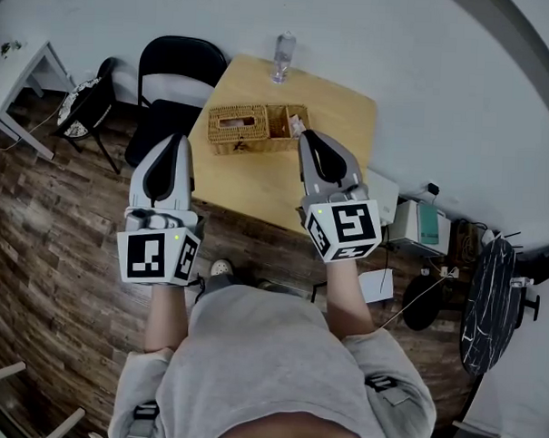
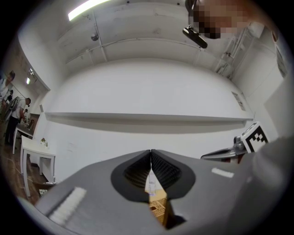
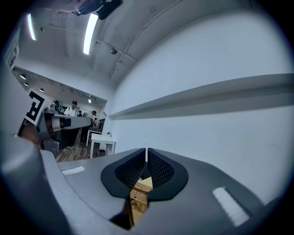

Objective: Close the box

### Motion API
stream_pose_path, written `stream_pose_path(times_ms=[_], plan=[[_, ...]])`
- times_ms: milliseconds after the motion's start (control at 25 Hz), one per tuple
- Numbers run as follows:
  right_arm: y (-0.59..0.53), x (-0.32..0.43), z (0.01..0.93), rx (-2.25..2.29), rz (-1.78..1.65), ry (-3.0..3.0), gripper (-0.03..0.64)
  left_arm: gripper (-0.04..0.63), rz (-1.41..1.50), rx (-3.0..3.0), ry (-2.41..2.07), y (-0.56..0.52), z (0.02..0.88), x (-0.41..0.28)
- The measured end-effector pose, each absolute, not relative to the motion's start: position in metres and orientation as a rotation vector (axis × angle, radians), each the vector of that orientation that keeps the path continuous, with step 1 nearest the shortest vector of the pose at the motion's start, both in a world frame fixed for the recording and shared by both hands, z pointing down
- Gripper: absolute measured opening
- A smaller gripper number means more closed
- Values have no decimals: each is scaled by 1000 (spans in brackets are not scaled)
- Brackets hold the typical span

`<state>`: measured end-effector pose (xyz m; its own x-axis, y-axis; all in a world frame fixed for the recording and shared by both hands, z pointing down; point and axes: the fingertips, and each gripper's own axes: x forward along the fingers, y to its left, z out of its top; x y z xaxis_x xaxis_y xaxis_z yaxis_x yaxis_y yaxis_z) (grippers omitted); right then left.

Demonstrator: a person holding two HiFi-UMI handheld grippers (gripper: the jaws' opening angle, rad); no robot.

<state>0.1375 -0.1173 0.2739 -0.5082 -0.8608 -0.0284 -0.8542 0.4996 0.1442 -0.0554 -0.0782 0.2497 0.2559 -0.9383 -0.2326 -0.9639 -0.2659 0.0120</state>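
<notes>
Dark plank floor (image 1: 46, 240), pale tabletop (image 1: 338, 116): nearest, left gripper (image 1: 175, 138) and right gripper (image 1: 307, 135), fingers pressed together on nothing; beyond, mid-tabletop, the wicker box (image 1: 247, 128), probably light, stiff and rough-woven, best pushed at its lid edge.

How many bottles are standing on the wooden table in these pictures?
1. A clear bottle stands at the far edge of the table, beyond the wicker box. The right gripper covers part of the table, so another may be hidden.
</notes>
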Motion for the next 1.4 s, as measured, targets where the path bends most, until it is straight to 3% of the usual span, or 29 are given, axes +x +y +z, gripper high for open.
stream_pose_path(times_ms=[1400], plan=[[-70, 176, 251, 1537, -356, -2709, 17, 60, 290, -2306, 1853, -32, 247, -26]])
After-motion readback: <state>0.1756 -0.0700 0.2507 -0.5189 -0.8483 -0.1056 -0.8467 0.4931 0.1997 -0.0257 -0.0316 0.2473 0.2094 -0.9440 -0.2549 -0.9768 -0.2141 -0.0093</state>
